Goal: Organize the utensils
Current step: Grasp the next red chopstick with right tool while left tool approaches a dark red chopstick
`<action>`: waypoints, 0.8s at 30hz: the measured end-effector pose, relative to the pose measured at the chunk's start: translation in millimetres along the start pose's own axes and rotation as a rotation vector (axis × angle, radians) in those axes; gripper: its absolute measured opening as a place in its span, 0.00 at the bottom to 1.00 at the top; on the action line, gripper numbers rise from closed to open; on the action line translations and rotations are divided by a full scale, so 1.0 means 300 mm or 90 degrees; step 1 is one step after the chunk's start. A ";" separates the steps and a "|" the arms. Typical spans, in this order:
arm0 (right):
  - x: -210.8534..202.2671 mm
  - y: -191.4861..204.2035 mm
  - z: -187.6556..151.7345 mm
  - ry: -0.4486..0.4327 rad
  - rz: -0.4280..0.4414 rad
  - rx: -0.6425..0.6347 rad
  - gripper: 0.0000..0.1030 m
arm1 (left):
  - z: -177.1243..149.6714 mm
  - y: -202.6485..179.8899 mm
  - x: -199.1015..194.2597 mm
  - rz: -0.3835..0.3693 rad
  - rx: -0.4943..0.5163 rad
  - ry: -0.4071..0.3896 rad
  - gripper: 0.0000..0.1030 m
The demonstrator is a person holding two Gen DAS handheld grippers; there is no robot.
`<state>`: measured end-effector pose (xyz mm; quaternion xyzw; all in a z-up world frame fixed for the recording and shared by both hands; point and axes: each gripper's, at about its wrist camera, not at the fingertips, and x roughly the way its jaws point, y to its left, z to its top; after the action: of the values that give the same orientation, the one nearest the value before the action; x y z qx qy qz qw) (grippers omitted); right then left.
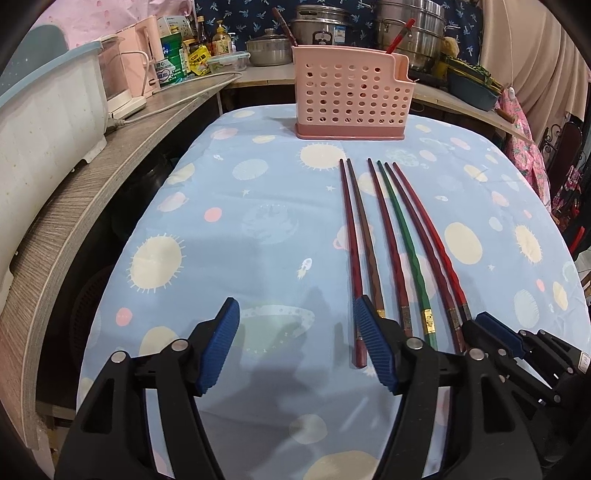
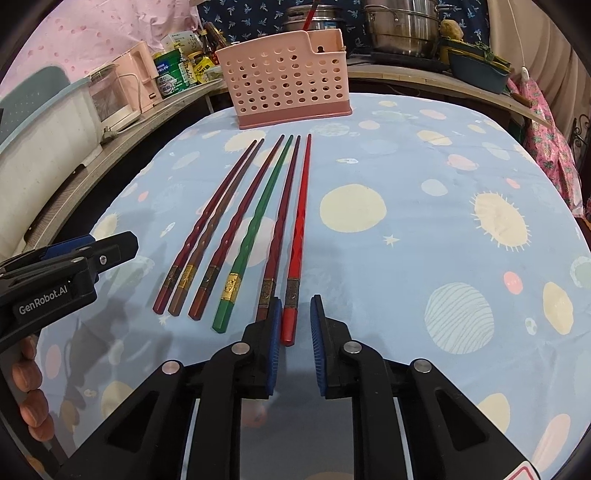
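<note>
Several chopsticks lie side by side on the blue cloth, tips toward a pink perforated utensil holder [image 1: 349, 96] [image 2: 286, 77] at the far edge. The rightmost is bright red [image 2: 300, 221] [image 1: 436, 236]; a green one [image 2: 258, 225] [image 1: 404, 240] lies beside darker red and brown ones. My right gripper [image 2: 295, 325] is open, its jaws either side of the red chopstick's thick end without clamping it. My left gripper [image 1: 295, 328] is open and empty, left of the chopsticks; its right pad [image 1: 373, 343] overlaps the leftmost chopstick's end.
A wooden shelf [image 1: 110, 177] runs along the left with a white tub [image 1: 40, 122], a pink kettle and jars. Steel pots [image 1: 406, 26] stand behind the holder. The cloth-covered table [image 2: 443, 184] extends to the right of the chopsticks.
</note>
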<state>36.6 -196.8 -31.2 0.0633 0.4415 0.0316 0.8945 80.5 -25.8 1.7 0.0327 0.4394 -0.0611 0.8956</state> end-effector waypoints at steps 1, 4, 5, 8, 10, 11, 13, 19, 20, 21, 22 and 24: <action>0.000 -0.001 0.000 -0.001 -0.002 0.000 0.10 | -0.002 -0.002 0.003 0.001 0.000 0.002 0.64; -0.001 -0.014 -0.003 -0.002 -0.002 0.005 0.07 | -0.009 -0.006 0.013 -0.005 -0.001 0.009 0.65; -0.002 -0.019 -0.003 -0.003 -0.001 0.008 0.07 | -0.011 -0.010 0.016 -0.011 -0.001 0.011 0.65; -0.008 -0.027 -0.008 -0.003 -0.003 0.012 0.07 | -0.017 -0.022 0.025 -0.014 0.003 0.013 0.65; -0.010 -0.032 -0.009 -0.003 -0.002 0.016 0.07 | -0.021 -0.026 0.033 -0.017 0.004 0.019 0.65; -0.010 -0.034 -0.009 -0.003 -0.002 0.016 0.07 | -0.024 -0.028 0.038 -0.019 0.003 0.022 0.65; -0.012 -0.036 -0.012 -0.003 -0.001 0.019 0.07 | -0.029 -0.032 0.043 -0.020 0.004 0.024 0.65; -0.013 -0.041 -0.014 -0.003 0.003 0.026 0.07 | -0.042 -0.034 0.067 -0.017 0.006 0.035 0.64; -0.013 -0.041 -0.014 -0.003 0.003 0.026 0.07 | -0.043 -0.033 0.072 -0.016 0.007 0.038 0.64; -0.012 -0.042 -0.014 -0.003 0.003 0.025 0.07 | -0.045 -0.032 0.077 -0.014 0.007 0.039 0.64; -0.012 -0.042 -0.014 -0.003 0.003 0.025 0.07 | -0.047 -0.031 0.083 -0.013 0.005 0.042 0.64; -0.012 -0.042 -0.015 -0.003 0.003 0.023 0.07 | -0.050 -0.026 0.091 -0.018 0.001 0.047 0.63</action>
<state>30.8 -209.1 -33.0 0.0806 0.4399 0.0253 0.8941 84.2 -34.1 -29.1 0.0292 0.4724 -0.0731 0.8778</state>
